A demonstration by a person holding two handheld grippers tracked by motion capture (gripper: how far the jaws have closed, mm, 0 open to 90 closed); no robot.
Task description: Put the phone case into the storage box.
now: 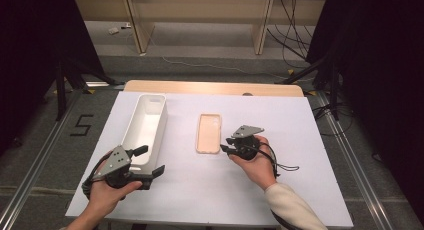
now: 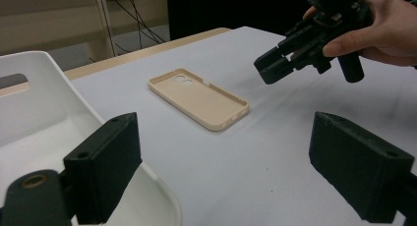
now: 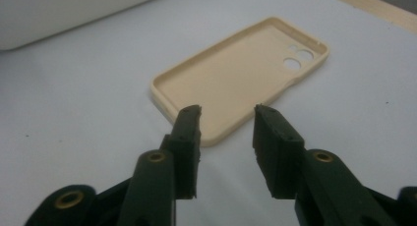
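A beige phone case lies inner side up on the white sheet, its camera cutouts at the far end. My right gripper hovers just right of the case's near corner. Its jaws stand apart with nothing between them, and it also appears from the side in the left gripper view. My left gripper is open wide at the near end of a long white bin. One of its jaws sits over the bin's rim and the other over the sheet.
The white sheet covers a wooden table whose far edge shows. Beyond it are floor, table legs and cables. A cable trails from the right gripper across the sheet.
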